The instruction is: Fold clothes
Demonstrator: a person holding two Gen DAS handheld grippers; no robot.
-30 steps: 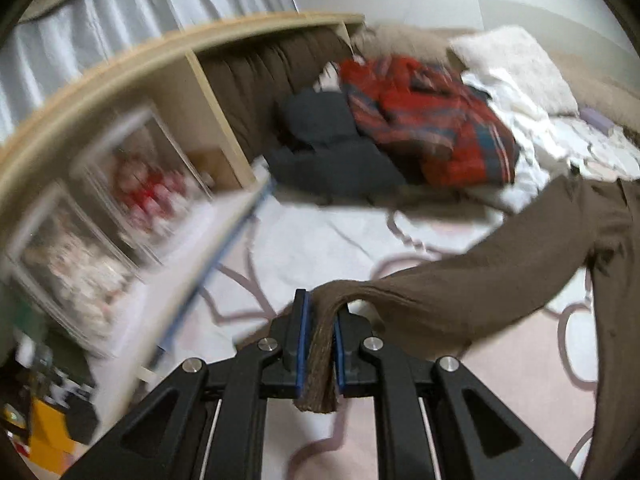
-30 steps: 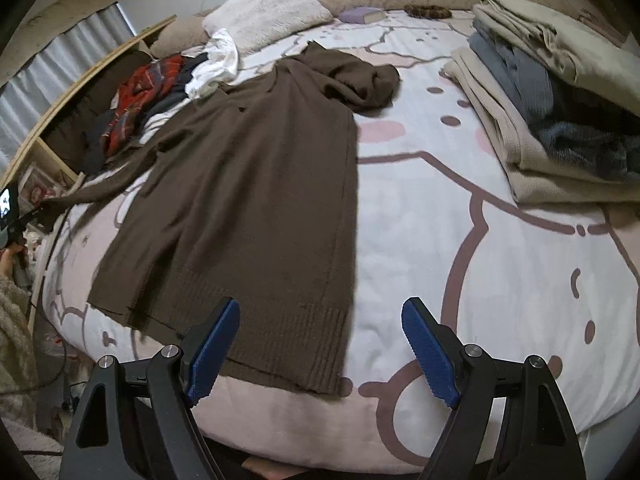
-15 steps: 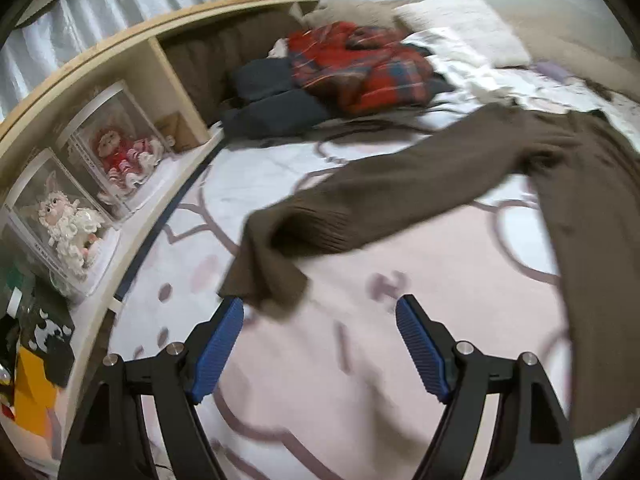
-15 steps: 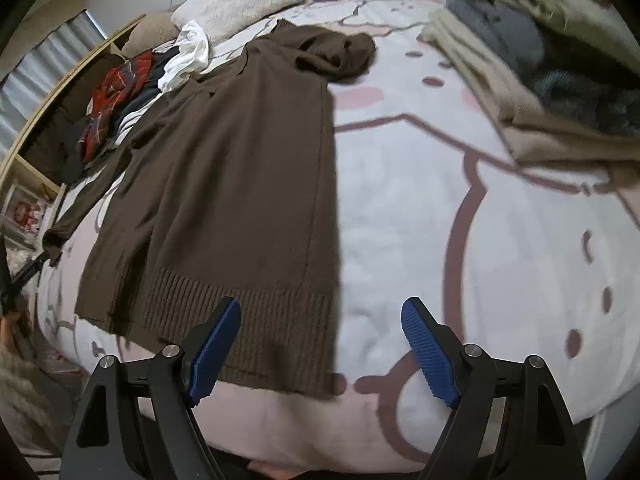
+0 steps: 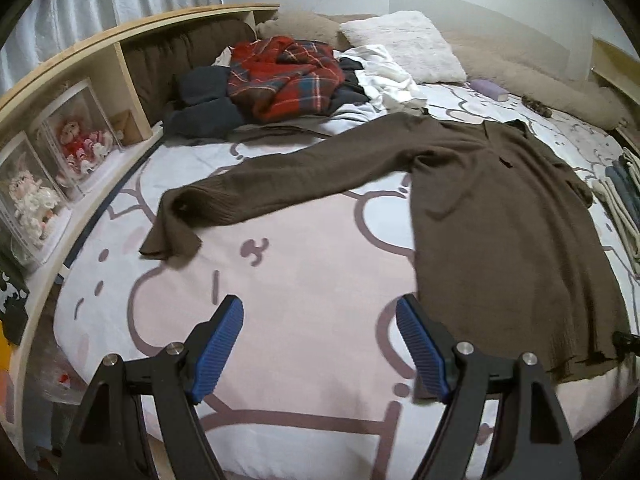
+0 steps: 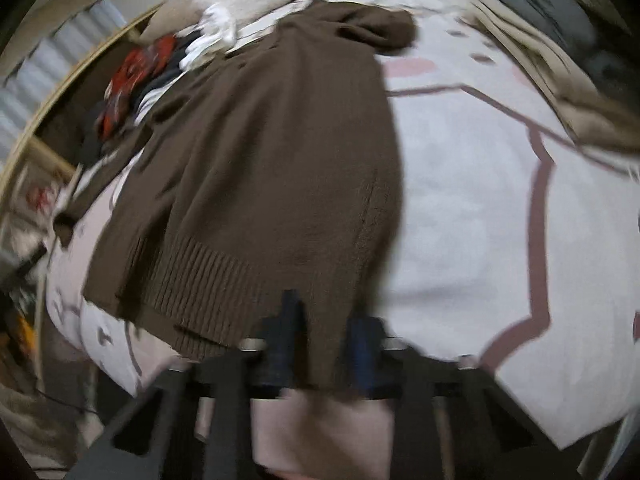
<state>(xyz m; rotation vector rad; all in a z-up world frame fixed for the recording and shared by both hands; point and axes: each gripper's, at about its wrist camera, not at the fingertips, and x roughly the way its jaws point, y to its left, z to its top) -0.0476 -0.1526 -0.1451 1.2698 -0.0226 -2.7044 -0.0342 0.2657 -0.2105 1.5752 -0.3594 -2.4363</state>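
A brown knit sweater (image 5: 500, 208) lies spread face up on the bed. Its long sleeve (image 5: 280, 184) stretches out to the left and ends in a bent cuff (image 5: 172, 232). My left gripper (image 5: 320, 324) hovers open over the bare sheet, short of the sleeve and left of the sweater's body, with nothing between its blue pads. In the blurred right wrist view the sweater (image 6: 272, 152) runs away from me. My right gripper (image 6: 324, 320) is shut on the ribbed hem at its near right corner, with cloth pinched between the fingers.
A heap of unfolded clothes topped by a red plaid garment (image 5: 284, 76) sits at the head of the bed beside a white pillow (image 5: 404, 44). Folded clothes (image 5: 624, 200) are stacked at the right edge. A wooden shelf with boxed dolls (image 5: 72, 136) lines the left side.
My left gripper let go of the sleeve cuff, opened and drew back; the sleeve now lies flat. My right gripper moved onto the sweater's hem and went from open to shut on it.
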